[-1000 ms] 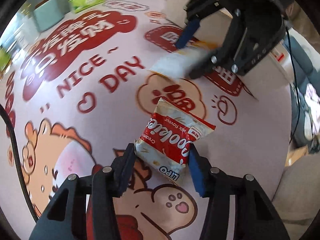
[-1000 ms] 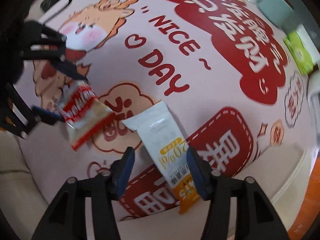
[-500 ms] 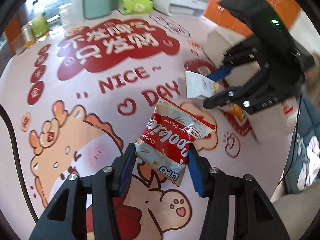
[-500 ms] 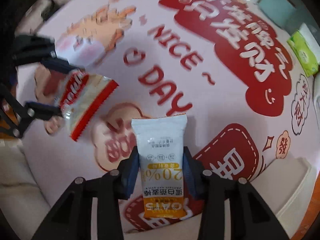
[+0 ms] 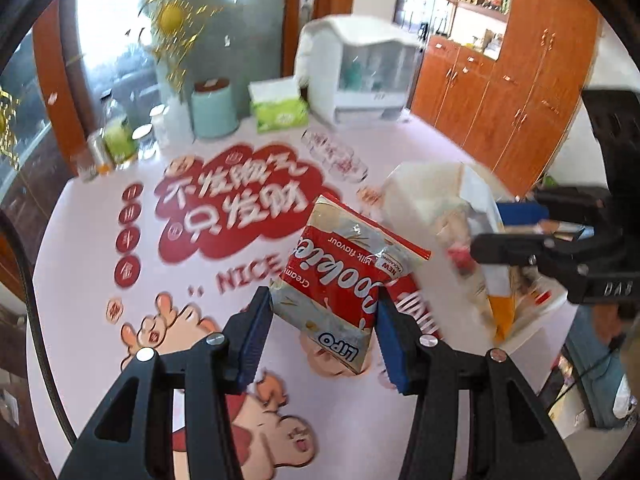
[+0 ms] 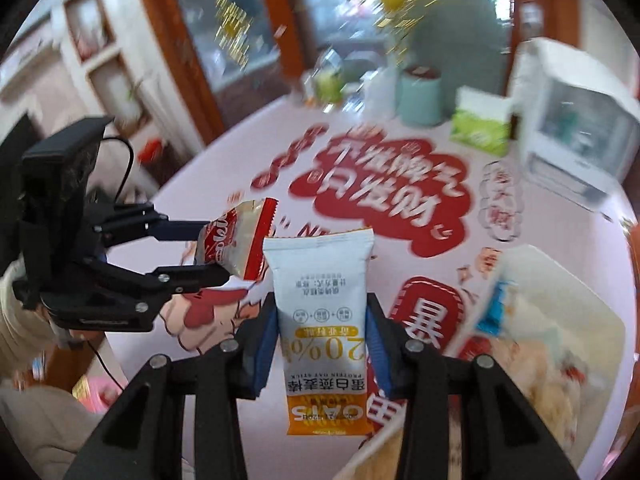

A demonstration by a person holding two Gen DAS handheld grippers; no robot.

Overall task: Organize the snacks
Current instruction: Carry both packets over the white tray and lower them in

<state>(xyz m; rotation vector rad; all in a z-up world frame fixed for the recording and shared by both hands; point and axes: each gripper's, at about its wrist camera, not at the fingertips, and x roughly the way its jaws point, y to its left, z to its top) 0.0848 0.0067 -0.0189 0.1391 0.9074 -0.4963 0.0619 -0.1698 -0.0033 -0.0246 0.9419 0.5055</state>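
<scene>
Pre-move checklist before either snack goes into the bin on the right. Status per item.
1. left gripper clamped on cookie packet: ok.
2. right gripper clamped on oat bar; its jaws have just been closing: ok.
3. Both packets off the table mat: ok.
4. Grippers apart, no contact: ok.
5. White bin open on top: ok.
6. Free room inside bin: cannot tell, blurred.

Both wrist cameras close above table (image 5: 100, 240), angled down; views share printed tablecloth (image 6: 400, 200).
</scene>
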